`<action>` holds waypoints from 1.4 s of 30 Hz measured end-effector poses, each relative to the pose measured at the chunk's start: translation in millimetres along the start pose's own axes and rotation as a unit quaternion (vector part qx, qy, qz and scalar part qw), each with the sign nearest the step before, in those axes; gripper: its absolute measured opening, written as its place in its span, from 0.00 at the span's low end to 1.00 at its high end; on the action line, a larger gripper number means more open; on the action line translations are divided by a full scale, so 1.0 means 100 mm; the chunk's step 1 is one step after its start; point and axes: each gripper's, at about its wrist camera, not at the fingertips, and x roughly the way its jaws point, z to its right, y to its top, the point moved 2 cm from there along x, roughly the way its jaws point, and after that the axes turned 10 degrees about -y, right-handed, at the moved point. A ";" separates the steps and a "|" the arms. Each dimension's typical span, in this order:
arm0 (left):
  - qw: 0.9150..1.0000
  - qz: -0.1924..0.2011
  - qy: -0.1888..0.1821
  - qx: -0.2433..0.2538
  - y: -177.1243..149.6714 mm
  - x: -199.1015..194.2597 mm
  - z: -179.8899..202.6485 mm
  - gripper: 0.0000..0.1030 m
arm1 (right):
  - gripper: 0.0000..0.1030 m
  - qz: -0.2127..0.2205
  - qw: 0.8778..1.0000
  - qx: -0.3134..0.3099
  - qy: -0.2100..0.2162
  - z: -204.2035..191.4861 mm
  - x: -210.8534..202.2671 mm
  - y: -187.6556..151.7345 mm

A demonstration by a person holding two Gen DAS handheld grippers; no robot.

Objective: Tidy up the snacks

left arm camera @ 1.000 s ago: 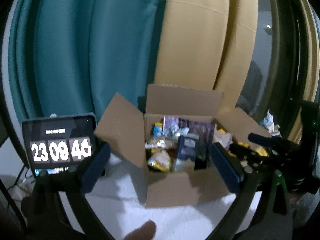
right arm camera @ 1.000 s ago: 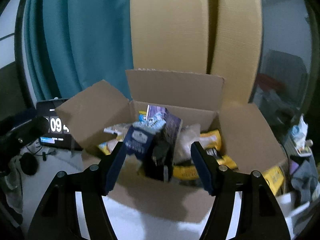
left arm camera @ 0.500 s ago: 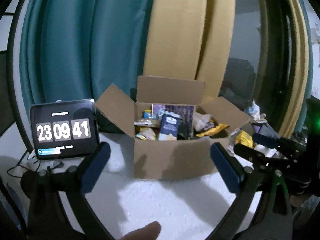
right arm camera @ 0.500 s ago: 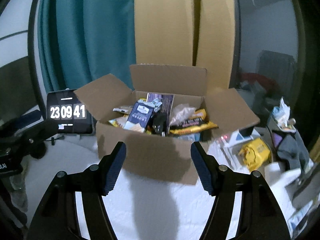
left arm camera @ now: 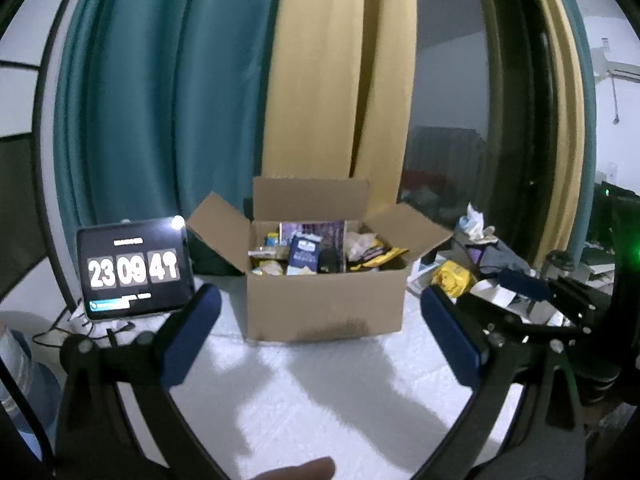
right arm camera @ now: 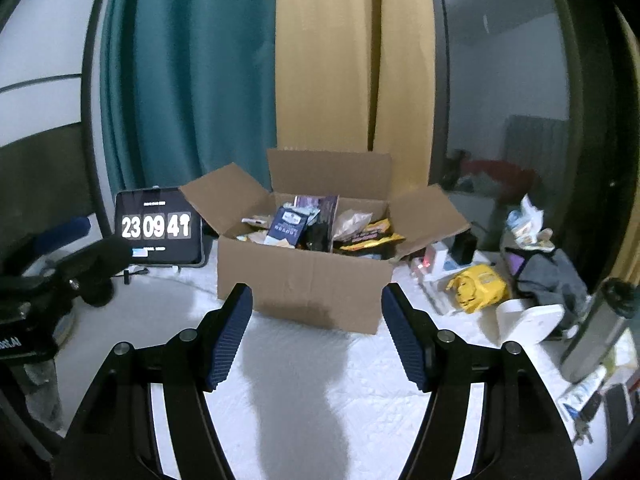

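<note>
An open cardboard box [left arm camera: 324, 304] [right arm camera: 304, 280] stands on the white surface, its flaps spread. It is full of snack packs: a dark blue pack [left arm camera: 303, 258] [right arm camera: 287, 227], a purple box [left arm camera: 316, 229], yellow bags [left arm camera: 376, 258] [right arm camera: 366, 236]. My left gripper [left arm camera: 320, 336] is open and empty, well in front of the box. My right gripper [right arm camera: 316, 332] is open and empty, just before the box's front wall. It also shows at the right of the left wrist view [left arm camera: 532, 292].
A tablet showing a clock [left arm camera: 134, 270] [right arm camera: 160, 228] stands left of the box. A yellow bag [right arm camera: 478, 286] [left arm camera: 452, 278], grey cloth [right arm camera: 548, 276], a white object [right arm camera: 528, 320] and clutter lie to the right. Teal and yellow curtains hang behind.
Both grippers have pulled back from the box; it looks smaller and farther now. Both stayed open and empty.
</note>
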 end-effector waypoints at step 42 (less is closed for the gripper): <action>0.994 0.096 0.029 0.050 0.57 -1.03 0.46 0.98 | 0.84 0.129 0.991 0.023 -0.031 0.28 -1.46 0.52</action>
